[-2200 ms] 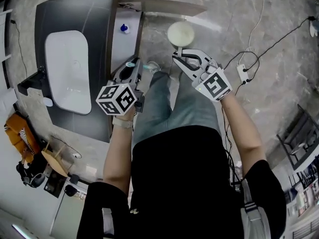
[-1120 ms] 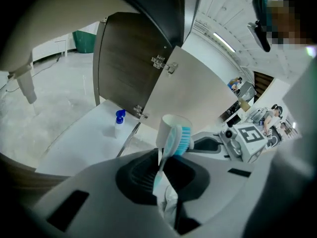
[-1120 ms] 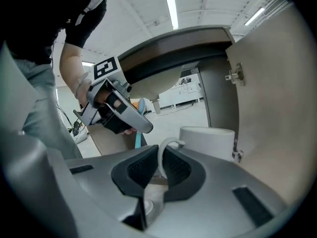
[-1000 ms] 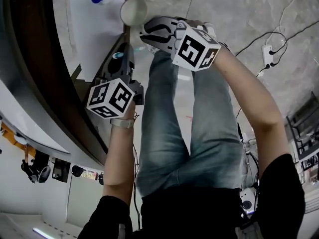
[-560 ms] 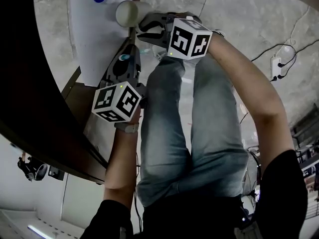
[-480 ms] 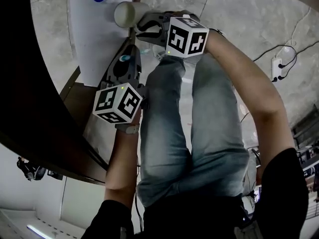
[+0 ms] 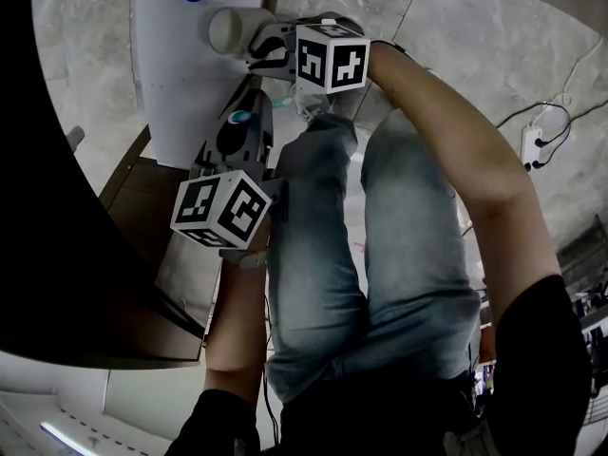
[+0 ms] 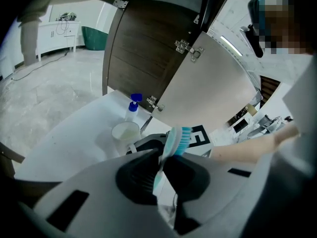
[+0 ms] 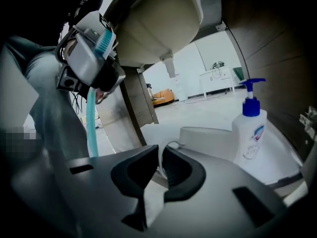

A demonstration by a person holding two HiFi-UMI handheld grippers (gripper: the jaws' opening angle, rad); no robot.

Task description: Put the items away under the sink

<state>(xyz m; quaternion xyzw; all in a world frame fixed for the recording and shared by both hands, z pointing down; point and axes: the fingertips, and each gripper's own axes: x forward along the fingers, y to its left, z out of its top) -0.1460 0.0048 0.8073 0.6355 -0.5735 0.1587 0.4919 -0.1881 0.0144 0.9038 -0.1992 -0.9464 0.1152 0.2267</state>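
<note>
Two grippers, both closed on items. Nearest to me, my left gripper [image 8: 159,160] clamps the handle of a teal toothbrush [image 8: 177,139], whose bristle head sticks up past the jaws. Beyond it, my right gripper [image 9: 159,163] pinches the thin edge of a white cup [image 9: 210,137] at the front edge of the white shelf [image 7: 176,74] under the sink. Farthest in, a blue-capped pump bottle [image 9: 250,128] stands upright on that shelf, just beside the cup.

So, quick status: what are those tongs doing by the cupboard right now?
Left tongs shut on teal toothbrush. Right tongs shut on cream cup, over white shelf. Pump bottle stands beyond, apart from cup.
</note>
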